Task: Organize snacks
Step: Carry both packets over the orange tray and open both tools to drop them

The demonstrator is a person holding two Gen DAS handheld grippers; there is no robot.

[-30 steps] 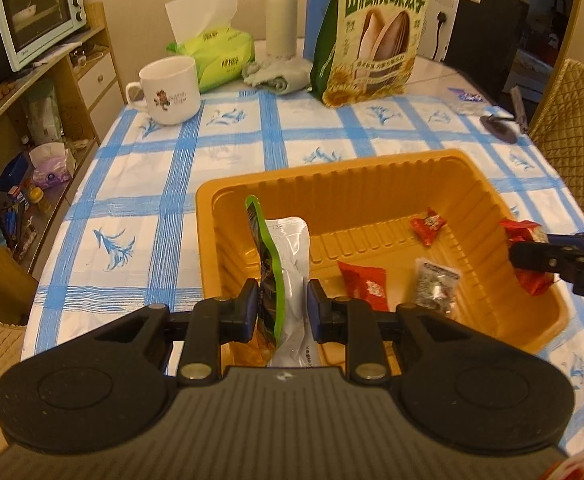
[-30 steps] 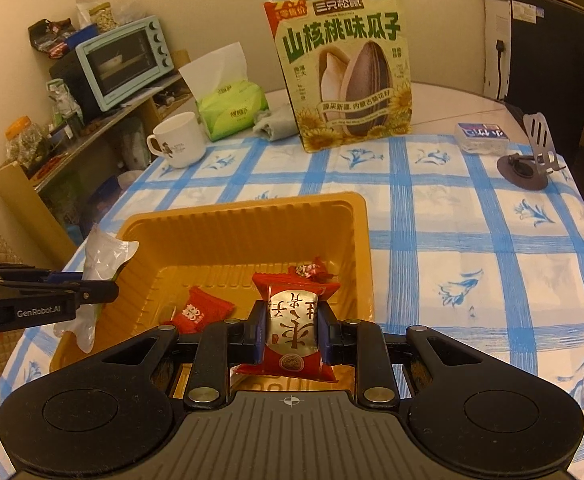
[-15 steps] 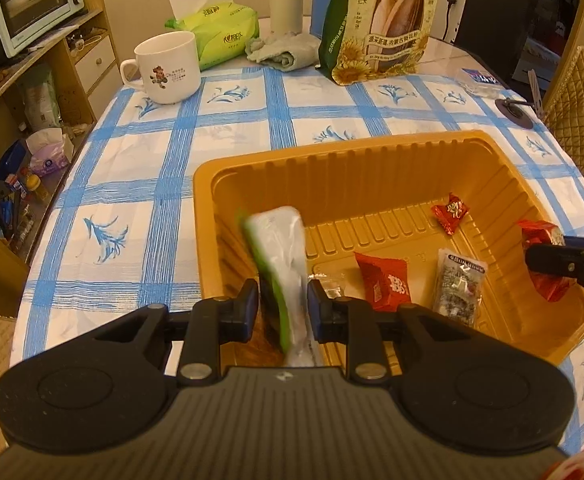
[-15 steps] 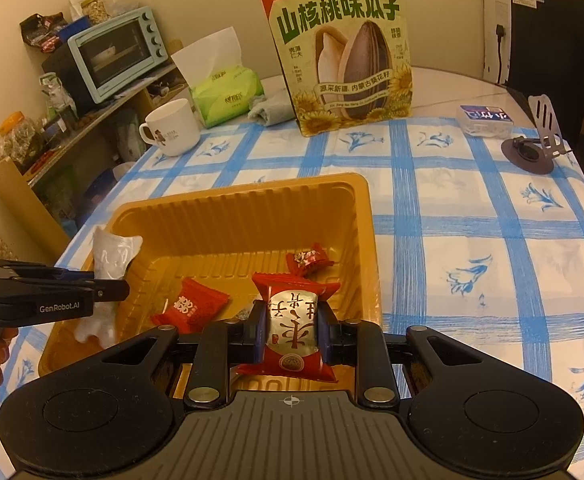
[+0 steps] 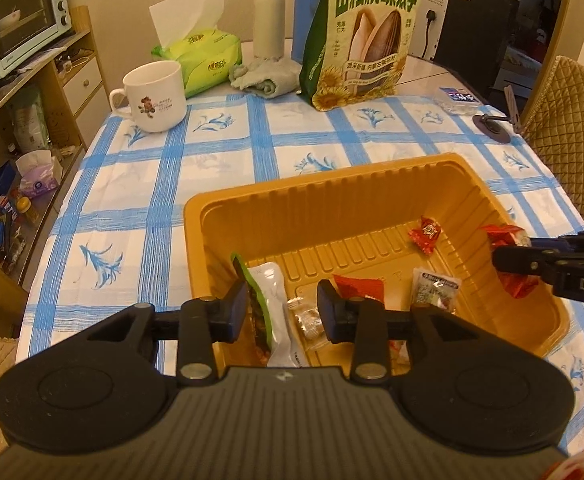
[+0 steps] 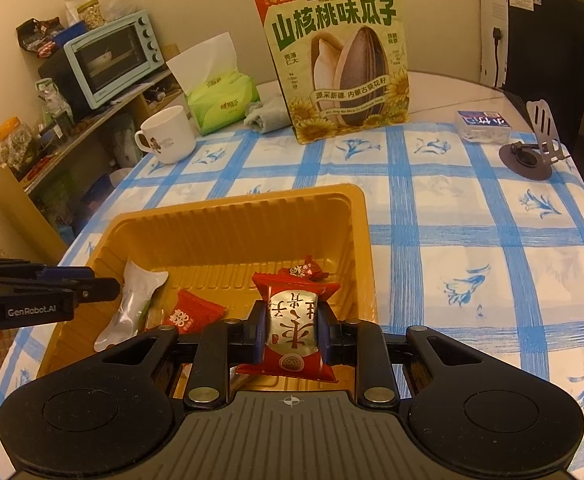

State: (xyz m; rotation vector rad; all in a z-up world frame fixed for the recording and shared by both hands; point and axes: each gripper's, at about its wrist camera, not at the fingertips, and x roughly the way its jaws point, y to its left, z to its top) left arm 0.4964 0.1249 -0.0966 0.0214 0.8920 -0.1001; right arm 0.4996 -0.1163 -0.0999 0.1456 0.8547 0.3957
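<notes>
An orange plastic tray (image 5: 332, 196) (image 6: 227, 216) sits on the blue-checked tablecloth. My left gripper (image 5: 283, 310) is open above the tray's near left corner. A green and white snack packet (image 5: 269, 312) (image 6: 131, 304) lies loose between its fingers in the tray. My right gripper (image 6: 292, 330) is shut on a red and silver snack packet (image 6: 292, 328) over the tray's near right side; it shows in the left wrist view (image 5: 510, 258). In the tray lie a red packet (image 5: 360, 286) (image 6: 191, 314), a small red candy (image 5: 426, 234) (image 6: 304, 270) and a clear packet (image 5: 434, 290).
At the back stand a large sunflower-seed bag (image 5: 362, 36) (image 6: 336, 60), a white mug (image 5: 153, 96) (image 6: 167, 134), a green tissue pack (image 5: 199, 54), a thermos (image 5: 267, 16) and a grey cloth (image 5: 263, 76). A phone stand (image 6: 532, 152) and small box (image 6: 482, 124) sit right. Shelves with an oven (image 6: 107, 56) stand left.
My left gripper opened and let go of the green and white packet, which now rests in the tray. My right gripper still holds its red packet and edged nearer the tray.
</notes>
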